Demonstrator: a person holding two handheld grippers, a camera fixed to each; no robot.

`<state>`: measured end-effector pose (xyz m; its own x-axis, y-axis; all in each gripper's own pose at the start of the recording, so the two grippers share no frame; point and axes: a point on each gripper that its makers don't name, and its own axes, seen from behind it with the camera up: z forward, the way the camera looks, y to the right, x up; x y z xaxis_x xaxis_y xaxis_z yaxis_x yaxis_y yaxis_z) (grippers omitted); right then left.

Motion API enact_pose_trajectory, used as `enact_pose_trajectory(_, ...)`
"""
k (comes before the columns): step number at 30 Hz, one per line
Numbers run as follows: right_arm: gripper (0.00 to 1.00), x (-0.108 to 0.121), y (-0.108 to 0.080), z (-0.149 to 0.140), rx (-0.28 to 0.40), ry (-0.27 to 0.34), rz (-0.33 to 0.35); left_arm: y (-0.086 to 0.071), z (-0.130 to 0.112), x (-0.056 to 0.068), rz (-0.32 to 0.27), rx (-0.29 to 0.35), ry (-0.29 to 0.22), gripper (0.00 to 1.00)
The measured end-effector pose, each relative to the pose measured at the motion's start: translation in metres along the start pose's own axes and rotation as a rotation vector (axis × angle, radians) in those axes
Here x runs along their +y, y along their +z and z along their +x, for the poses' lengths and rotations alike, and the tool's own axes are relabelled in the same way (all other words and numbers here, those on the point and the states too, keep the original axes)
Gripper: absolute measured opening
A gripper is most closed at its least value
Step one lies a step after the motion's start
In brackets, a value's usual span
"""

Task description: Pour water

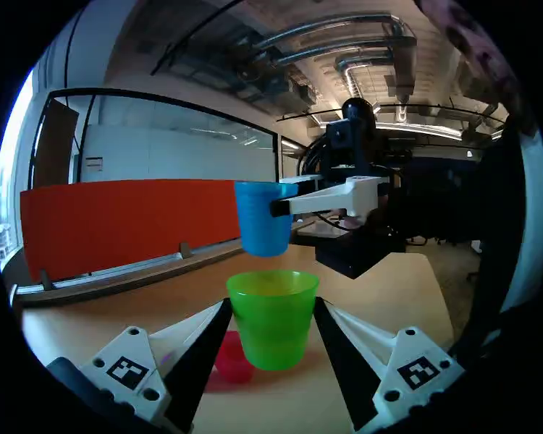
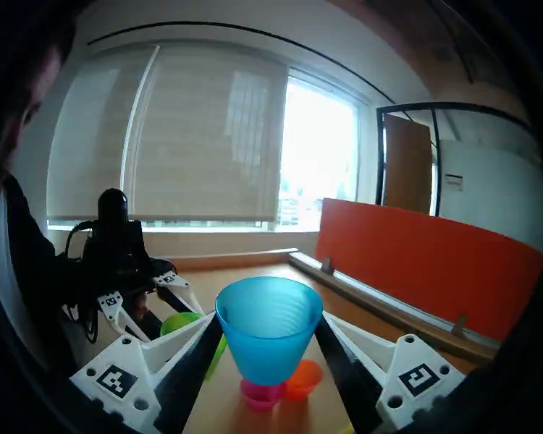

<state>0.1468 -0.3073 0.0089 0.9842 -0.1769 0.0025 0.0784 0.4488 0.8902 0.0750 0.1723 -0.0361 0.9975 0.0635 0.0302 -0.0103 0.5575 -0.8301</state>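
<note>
Gripping mid-wall suits these 2 seemingly light, flexible plastic cups: left gripper (image 1: 273,311) clamps the green cup (image 1: 273,329), right gripper (image 2: 268,322) clamps the blue cup (image 2: 269,340).

Four cups in all: one blue cup (image 2: 268,329), one green cup (image 1: 273,322), one small pink cup (image 2: 261,395) at six o'clock beneath the blue one in the right gripper view, and one small orange cup (image 2: 303,377) at five o'clock from it. Two grippers: left gripper (image 1: 273,307), right gripper (image 2: 268,318). One orange partition (image 1: 127,224), one table (image 1: 394,289).
</note>
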Motion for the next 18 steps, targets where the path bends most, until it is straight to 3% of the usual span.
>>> enact_pose_trajectory(18, 0.89, -0.001, -0.007, -0.035, -0.045, 0.056, 0.015, -0.004, -0.018, -0.002, -0.007, -0.066, 0.000, 0.82)
